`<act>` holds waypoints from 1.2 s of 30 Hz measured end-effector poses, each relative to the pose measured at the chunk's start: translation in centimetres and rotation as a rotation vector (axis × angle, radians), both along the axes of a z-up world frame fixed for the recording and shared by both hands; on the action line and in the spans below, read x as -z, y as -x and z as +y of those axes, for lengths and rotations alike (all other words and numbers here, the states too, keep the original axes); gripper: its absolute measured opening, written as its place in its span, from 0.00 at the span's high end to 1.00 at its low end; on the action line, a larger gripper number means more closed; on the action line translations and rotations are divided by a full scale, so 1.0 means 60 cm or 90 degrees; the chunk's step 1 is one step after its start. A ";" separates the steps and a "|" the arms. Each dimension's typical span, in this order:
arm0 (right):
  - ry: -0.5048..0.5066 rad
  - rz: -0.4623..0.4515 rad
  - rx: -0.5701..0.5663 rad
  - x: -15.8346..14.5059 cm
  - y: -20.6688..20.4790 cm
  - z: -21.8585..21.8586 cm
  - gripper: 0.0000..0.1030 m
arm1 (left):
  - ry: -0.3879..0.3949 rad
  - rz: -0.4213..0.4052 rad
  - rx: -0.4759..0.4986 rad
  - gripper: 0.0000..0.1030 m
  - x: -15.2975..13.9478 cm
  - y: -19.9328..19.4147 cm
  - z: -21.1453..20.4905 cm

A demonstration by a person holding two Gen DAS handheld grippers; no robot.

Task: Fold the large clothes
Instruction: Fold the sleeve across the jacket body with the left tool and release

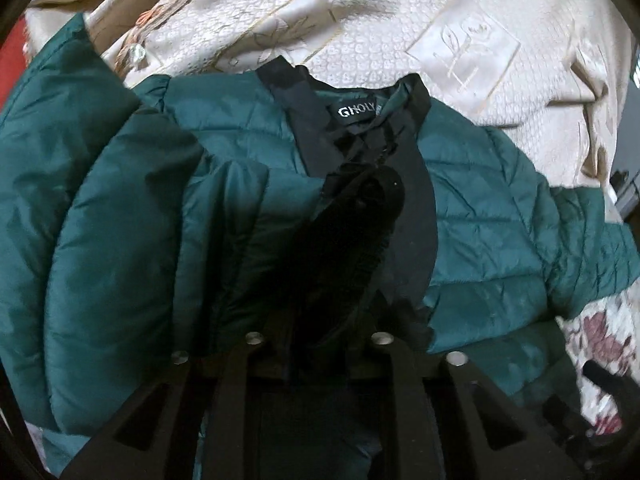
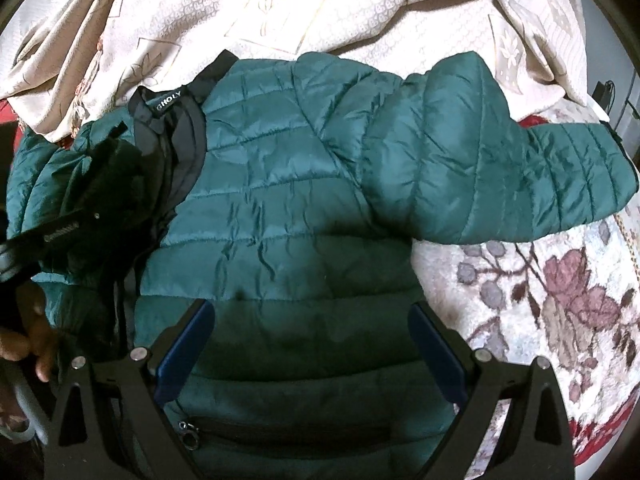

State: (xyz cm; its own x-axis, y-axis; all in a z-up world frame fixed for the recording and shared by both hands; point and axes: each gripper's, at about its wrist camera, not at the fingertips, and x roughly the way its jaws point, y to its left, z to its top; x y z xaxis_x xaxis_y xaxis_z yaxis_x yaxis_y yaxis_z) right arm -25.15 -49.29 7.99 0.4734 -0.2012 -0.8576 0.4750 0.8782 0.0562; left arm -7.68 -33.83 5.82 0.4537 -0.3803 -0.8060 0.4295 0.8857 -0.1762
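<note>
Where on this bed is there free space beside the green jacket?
Bare cream bedspread lies beyond the jacket's collar; bare floral blanket lies under the outstretched sleeve. It is crowded near the left gripper, over the folded sleeve.

Dim indoor light, soft focus, strong fisheye bend.

Light falls from beyond the tongs: the cream bedspread (image 1: 400,40) ahead is pale and nearly washed out, while the green jacket (image 2: 288,184) darkens into shadow close to the tongs. The left tongs (image 1: 360,216) show only as a black, blurred shape. Faint sheen on the quilting. Both views curve at the rim, with black corners; detail is smeared throughout.
</note>
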 end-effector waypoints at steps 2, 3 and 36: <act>0.000 0.000 0.001 0.000 0.000 0.000 0.04 | 0.005 0.002 0.025 0.87 -0.005 0.004 -0.004; -0.001 -0.001 0.001 0.000 0.000 0.000 0.04 | 0.008 0.002 0.031 0.85 -0.011 0.010 -0.004; -0.137 -0.033 -0.142 0.035 -0.244 0.119 0.39 | -0.025 -0.065 -0.155 0.73 -0.079 0.017 0.334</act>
